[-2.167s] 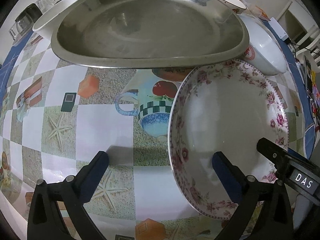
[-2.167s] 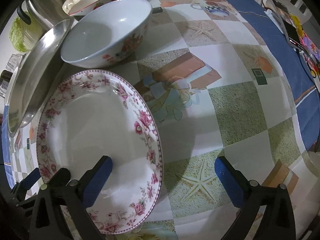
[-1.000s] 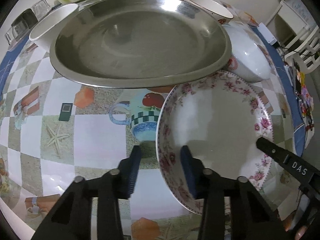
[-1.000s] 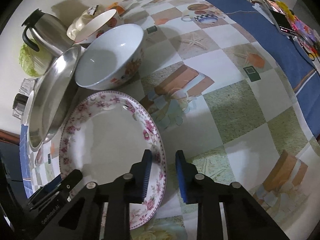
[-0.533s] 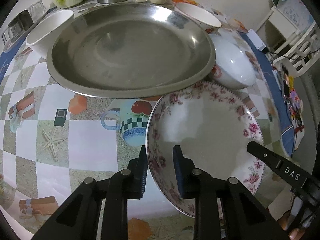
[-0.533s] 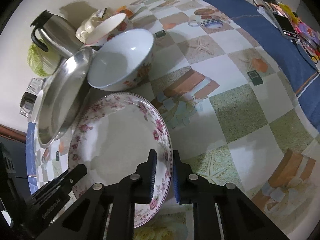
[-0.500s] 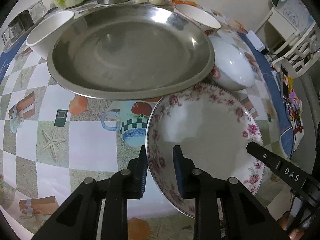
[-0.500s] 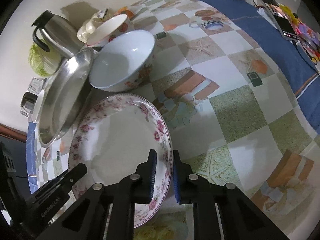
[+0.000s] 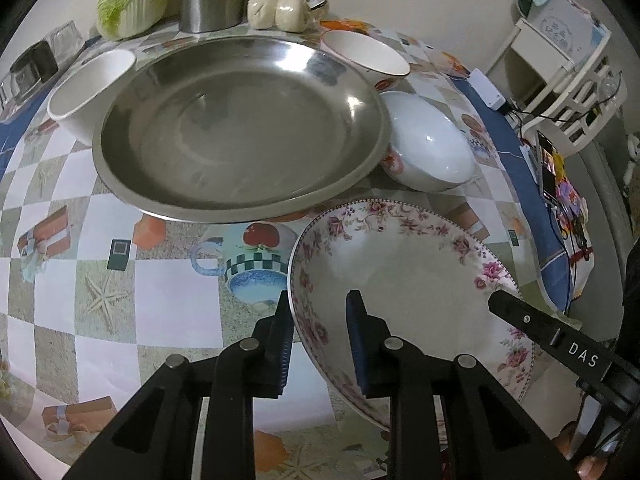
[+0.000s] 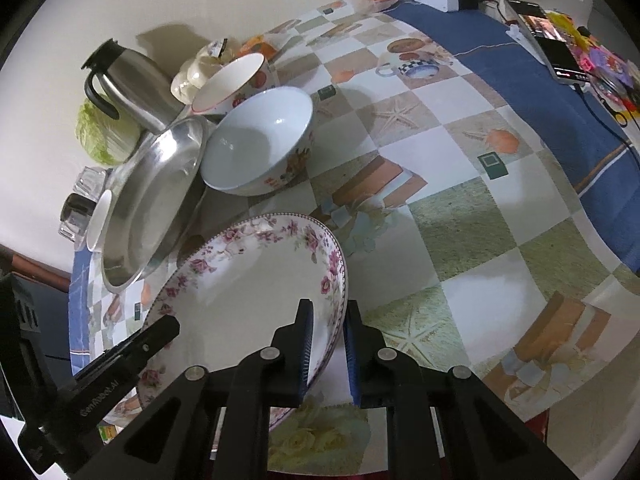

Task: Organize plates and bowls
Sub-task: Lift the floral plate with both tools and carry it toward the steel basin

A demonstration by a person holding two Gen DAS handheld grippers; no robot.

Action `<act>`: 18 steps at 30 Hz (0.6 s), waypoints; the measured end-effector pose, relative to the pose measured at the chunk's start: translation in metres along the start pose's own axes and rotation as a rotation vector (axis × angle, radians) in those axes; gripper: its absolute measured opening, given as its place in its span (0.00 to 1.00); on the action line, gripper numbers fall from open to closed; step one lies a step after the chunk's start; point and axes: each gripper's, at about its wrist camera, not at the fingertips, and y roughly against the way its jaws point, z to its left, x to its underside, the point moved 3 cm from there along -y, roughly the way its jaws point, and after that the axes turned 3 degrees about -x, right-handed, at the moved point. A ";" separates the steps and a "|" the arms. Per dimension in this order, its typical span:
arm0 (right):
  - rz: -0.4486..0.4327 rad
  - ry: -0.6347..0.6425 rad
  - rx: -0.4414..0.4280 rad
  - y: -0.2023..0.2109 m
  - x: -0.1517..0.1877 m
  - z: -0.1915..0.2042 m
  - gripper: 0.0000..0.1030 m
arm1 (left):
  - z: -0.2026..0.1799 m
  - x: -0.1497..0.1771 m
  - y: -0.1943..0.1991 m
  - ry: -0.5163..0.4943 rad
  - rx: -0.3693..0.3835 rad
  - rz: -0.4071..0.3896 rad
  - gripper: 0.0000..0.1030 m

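Gripping floral plate [image 9: 416, 272], right claw [image 10: 326, 344] (marked "DAS").

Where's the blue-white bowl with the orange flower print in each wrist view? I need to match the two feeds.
Left wrist: the bowl sits right of centre, upper half, beside the steel tray's right rim and beyond the floral plate.
Right wrist: the bowl sits upper left of centre, between the steel tray and the checked tablecloth.
Shared landmark: the floral plate, nearest the camera in both.
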 end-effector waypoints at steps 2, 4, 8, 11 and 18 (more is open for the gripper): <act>-0.012 -0.003 -0.009 0.006 0.001 -0.002 0.16 | -0.002 0.000 0.000 -0.007 0.003 -0.009 0.25; -0.024 -0.003 -0.010 0.009 0.001 -0.002 0.16 | -0.004 0.000 0.002 -0.013 0.009 -0.017 0.25; -0.043 -0.005 -0.021 0.016 0.001 -0.002 0.17 | -0.007 0.001 0.008 -0.030 0.014 -0.030 0.25; -0.057 -0.010 -0.027 0.020 0.002 -0.003 0.17 | -0.011 0.000 0.010 -0.044 0.016 -0.045 0.25; -0.100 -0.020 -0.039 0.032 0.001 -0.007 0.17 | -0.021 -0.001 0.018 -0.073 0.030 -0.078 0.25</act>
